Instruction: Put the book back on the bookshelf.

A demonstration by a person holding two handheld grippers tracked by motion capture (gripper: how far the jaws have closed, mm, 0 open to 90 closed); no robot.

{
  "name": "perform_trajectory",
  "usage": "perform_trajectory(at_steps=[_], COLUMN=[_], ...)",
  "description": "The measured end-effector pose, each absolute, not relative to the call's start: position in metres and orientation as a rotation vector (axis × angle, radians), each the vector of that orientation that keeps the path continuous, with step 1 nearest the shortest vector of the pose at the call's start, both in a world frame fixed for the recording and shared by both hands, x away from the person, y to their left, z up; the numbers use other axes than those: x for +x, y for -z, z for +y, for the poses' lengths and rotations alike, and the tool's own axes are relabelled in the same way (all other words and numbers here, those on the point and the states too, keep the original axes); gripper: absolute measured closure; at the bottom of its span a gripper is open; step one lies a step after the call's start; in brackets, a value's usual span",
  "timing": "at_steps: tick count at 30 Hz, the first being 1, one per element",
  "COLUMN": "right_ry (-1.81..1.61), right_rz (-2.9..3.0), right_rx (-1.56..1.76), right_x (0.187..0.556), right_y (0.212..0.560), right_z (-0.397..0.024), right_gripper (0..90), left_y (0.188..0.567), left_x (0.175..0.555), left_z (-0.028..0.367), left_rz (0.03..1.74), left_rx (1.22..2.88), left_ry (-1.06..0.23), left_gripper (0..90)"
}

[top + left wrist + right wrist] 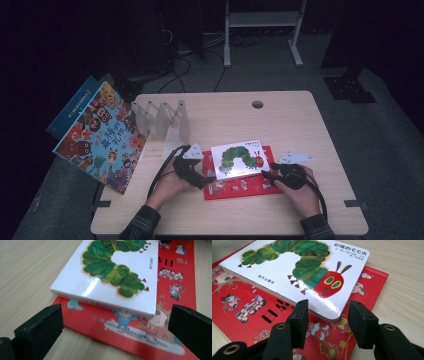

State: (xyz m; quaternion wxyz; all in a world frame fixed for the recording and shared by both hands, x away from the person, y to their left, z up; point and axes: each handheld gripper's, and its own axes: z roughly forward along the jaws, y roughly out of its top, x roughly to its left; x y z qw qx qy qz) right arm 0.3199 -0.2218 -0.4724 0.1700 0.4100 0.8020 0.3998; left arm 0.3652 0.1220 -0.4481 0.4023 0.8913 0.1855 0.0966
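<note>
Fingers (299, 322) hide red book (249, 312) edge.

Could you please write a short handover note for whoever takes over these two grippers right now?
Left gripper: open, jaws wide, at the left edge of the books, touching nothing.
Right gripper: open, jaws either side of the white caterpillar book's corner, no contact seen.
The white caterpillar book lies flat on the red book.
Done: neither book gripped yet.
Left: probably close on the top book and move it.

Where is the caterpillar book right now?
In the high view the caterpillar book lies on the red book, near the table's front edge, between the left gripper and right gripper.
</note>
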Motion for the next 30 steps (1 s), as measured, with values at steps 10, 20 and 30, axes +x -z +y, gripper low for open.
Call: perform_trajectory(at_steps=[10, 20, 30], right_ry=[-1.134, -1.135, -1.142], right_rz=[2.281, 2.289, 2.300], right_rx=[1.164, 1.165, 1.158], right_x=[0.320, 0.321, 0.321], right_y=[0.473, 0.474, 0.475], right_z=[-0.222, -0.222, -0.221], right_gripper=[49.9, 49.8, 49.6], left_y=[0.445, 0.450, 0.462], left_x=[0.387, 0.415, 0.424], left_z=[0.101, 0.096, 0.088], left_rz=[0.470, 0.498, 0.515], left_rx=[2.233, 2.227, 2.248], left_ry=[-0.230, -0.219, -0.158], left_gripper=[0.0, 0.0, 0.0])
